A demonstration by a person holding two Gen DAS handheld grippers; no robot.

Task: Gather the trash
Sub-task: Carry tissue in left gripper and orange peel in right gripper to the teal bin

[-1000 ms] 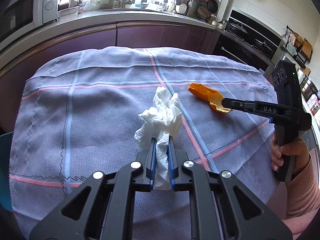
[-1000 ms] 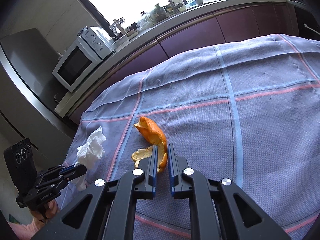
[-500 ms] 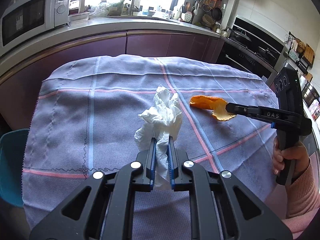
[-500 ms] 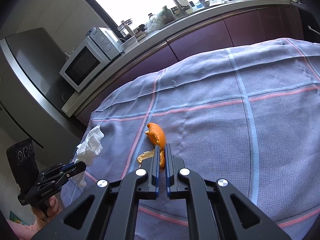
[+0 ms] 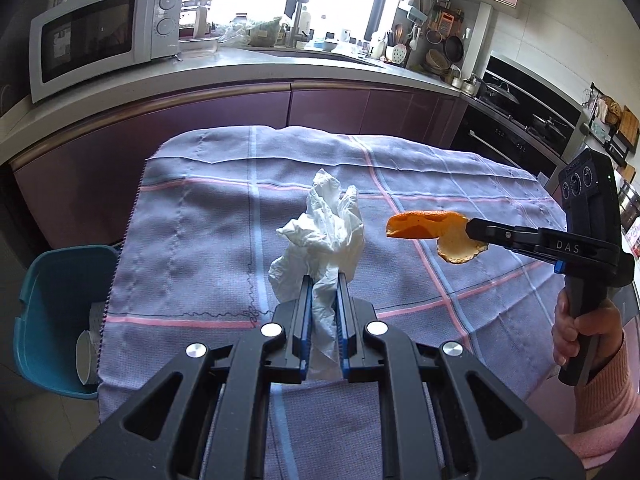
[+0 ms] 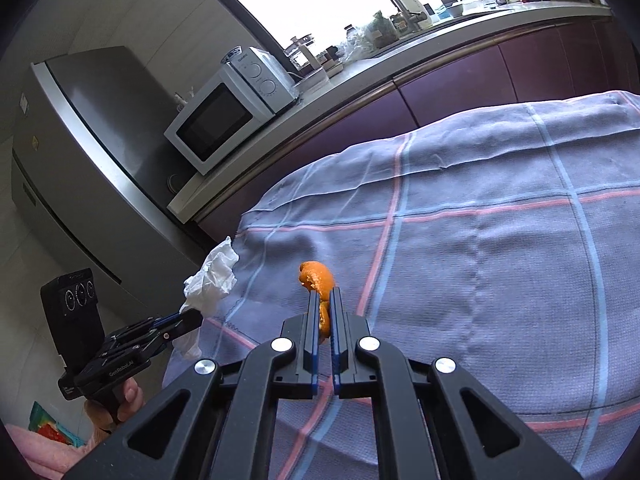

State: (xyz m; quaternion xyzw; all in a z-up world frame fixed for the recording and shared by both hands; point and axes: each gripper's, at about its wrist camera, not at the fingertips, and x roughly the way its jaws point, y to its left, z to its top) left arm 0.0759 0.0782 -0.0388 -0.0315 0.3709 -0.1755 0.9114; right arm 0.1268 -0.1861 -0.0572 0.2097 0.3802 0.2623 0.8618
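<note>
A crumpled white tissue (image 5: 324,236) sticks up from my left gripper (image 5: 322,280), which is shut on it above the checked tablecloth (image 5: 200,248). In the right wrist view the same tissue (image 6: 212,280) hangs at the left gripper (image 6: 188,318) beyond the table's left edge. My right gripper (image 6: 325,294) is shut on a curled orange peel (image 6: 316,276), lifted off the cloth. From the left wrist view the orange peel (image 5: 428,226) hangs in the air at the tip of the right gripper (image 5: 472,230), held by a hand in a pink sleeve.
A teal bin (image 5: 60,312) with a paper cup inside stands on the floor left of the table. A purple counter with a microwave (image 5: 96,36) curves behind. A steel fridge (image 6: 92,152) stands at the left, an oven (image 5: 520,120) at the right.
Both grippers rose and drew back from the table with their loads. The orange peel left the cloth as the right jaws shut tighter on it. The teal bin came into view at left.
</note>
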